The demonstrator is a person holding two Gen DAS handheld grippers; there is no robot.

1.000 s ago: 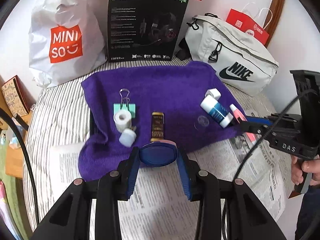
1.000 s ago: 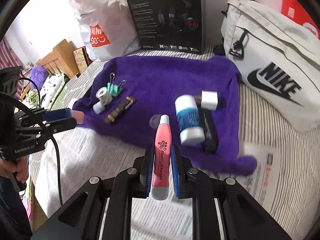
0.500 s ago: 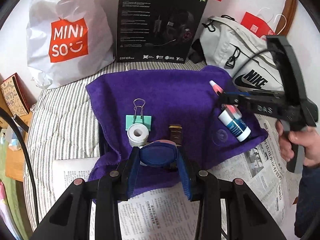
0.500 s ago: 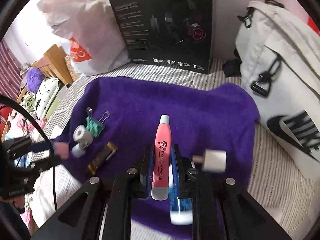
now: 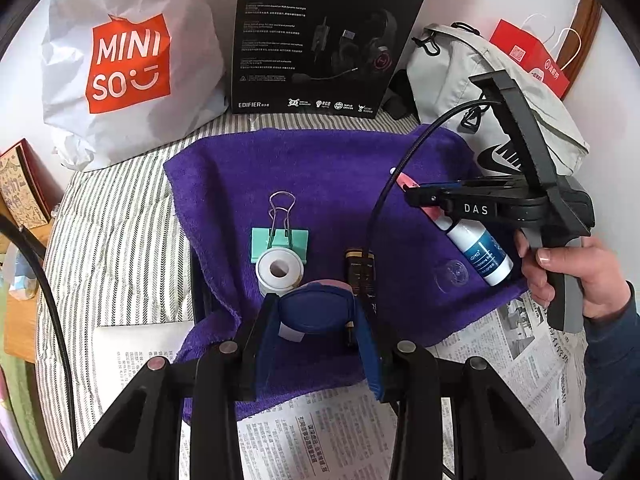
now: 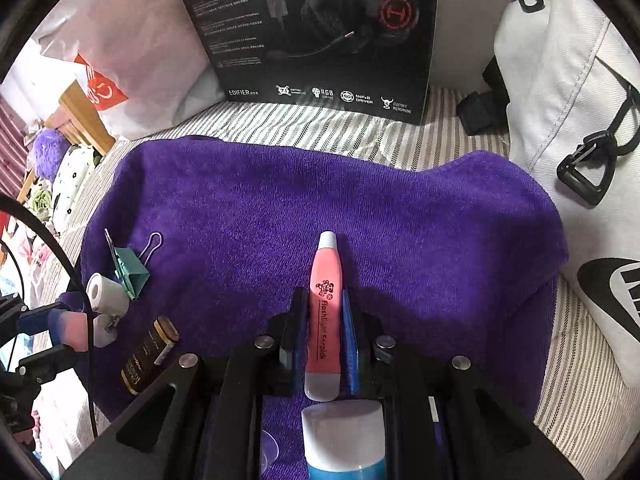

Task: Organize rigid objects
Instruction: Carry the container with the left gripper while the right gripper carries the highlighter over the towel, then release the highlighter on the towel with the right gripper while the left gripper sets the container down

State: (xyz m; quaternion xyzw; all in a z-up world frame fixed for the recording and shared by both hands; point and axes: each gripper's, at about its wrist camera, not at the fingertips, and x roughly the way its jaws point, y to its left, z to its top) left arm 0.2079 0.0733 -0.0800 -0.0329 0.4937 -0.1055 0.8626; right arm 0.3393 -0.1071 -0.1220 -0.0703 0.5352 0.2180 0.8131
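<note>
A purple towel (image 5: 320,168) (image 6: 280,200) carries a mint binder clip (image 5: 280,242) (image 6: 130,272), a white tape roll (image 5: 278,270) (image 6: 104,292), a brown-and-gold tube (image 5: 360,272) (image 6: 148,356) and a blue-and-white bottle (image 5: 480,252) (image 6: 344,452). My left gripper (image 5: 318,320) (image 6: 70,328) is shut on a small blue-and-pink object (image 5: 316,308), low over the towel's near edge beside the roll. My right gripper (image 6: 323,300) (image 5: 416,194) is shut on a pink flashlight pen (image 6: 324,308), tip forward, above the bottle on the towel's right part.
A Miniso bag (image 5: 128,64), a black headset box (image 5: 328,36), a grey Nike bag (image 5: 500,120) and a red paper bag (image 5: 528,60) line the back. Newspaper (image 5: 320,432) lies under the towel's near edge. A clear disc (image 5: 452,276) sits by the bottle. A hand (image 5: 568,276) grips the right handle.
The right gripper carried the pink pen from the towel's near right edge inward, over the bottle. The left gripper edged forward over the towel; the small white cap is now behind its load.
</note>
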